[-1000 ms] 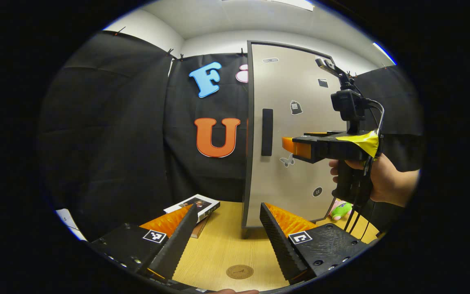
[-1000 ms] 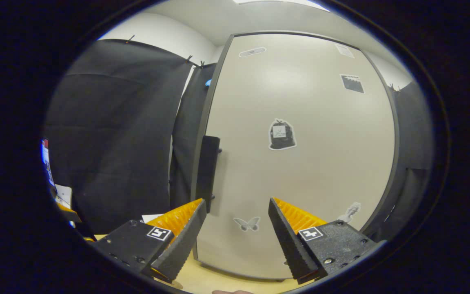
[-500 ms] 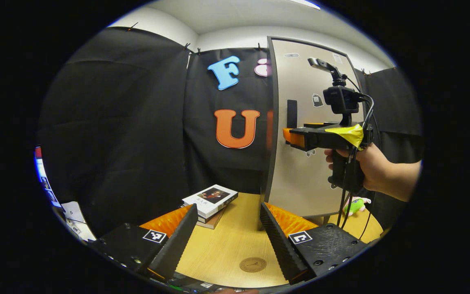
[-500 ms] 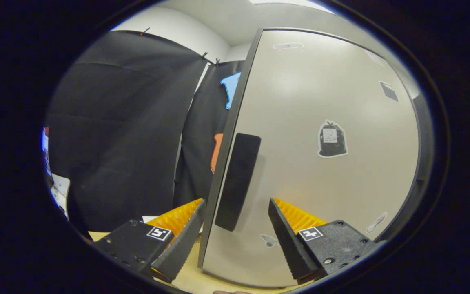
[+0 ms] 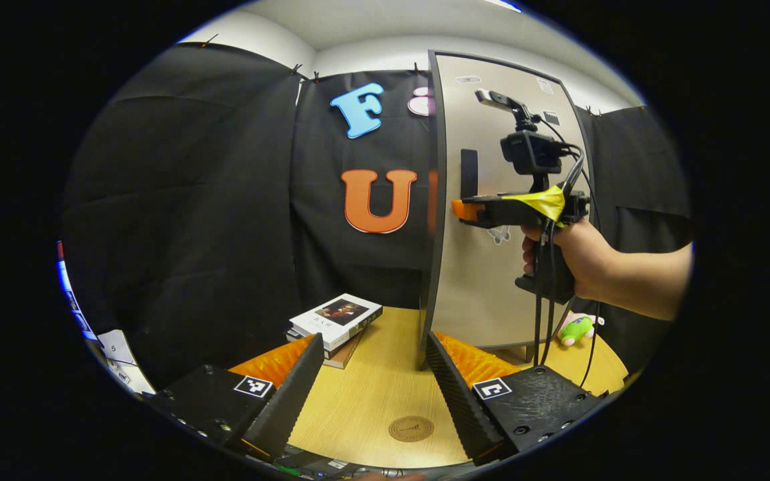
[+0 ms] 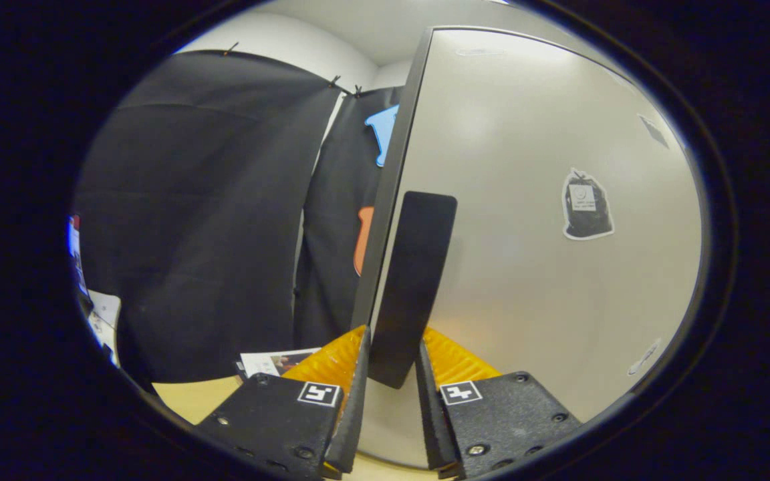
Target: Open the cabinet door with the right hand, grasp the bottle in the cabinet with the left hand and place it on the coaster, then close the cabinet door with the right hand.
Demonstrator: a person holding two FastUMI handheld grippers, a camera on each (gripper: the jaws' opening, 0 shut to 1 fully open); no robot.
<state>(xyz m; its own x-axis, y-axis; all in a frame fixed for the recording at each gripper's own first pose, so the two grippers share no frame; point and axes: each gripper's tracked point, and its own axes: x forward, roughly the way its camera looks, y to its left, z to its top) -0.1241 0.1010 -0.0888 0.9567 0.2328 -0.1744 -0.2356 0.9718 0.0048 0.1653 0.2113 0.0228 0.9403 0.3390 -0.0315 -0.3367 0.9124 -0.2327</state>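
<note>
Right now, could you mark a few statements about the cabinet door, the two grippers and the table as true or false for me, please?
1. The right gripper has its fingers closed around the lower end of the door handle. True.
2. The left gripper holds a bottle. False: its jaws stand open with nothing between them.
3. A bottle stands on the coaster. False: the coaster lies bare on the table.
4. A stack of books lies on the table to the left of the cabinet door. True.
5. A hand holds the right gripper in front of the door. True.
</note>
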